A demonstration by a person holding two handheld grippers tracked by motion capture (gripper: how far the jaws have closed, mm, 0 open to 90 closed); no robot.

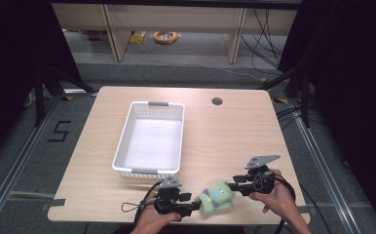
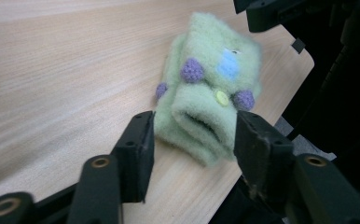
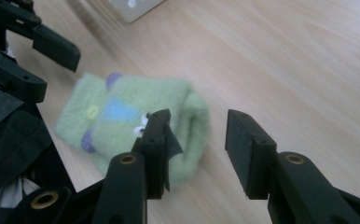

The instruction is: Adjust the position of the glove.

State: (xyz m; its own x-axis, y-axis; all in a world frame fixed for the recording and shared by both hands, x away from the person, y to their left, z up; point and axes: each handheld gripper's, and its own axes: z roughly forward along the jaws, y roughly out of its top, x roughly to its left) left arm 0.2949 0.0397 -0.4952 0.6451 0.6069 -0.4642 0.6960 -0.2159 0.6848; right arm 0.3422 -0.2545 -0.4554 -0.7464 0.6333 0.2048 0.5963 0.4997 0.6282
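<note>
Two grippers flank a folded green fleece sock (image 1: 216,196) at the table's (image 1: 235,131) near edge: left gripper (image 2: 194,135) released astride one end, right gripper (image 3: 197,140) released beside the other. Probably pre-grasp; next, pinch, then perhaps the white basket (image 1: 122,141).

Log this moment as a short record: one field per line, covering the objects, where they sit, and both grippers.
surface: wooden table
basket: white basket, left of centre, nothing visible inside
soft item: green fuzzy folded item with purple bumps, on the table at its near edge
left gripper: jaws open, either side of the item's near end
right gripper: jaws open, at the item's other end
relation: item lies between the two grippers
</note>
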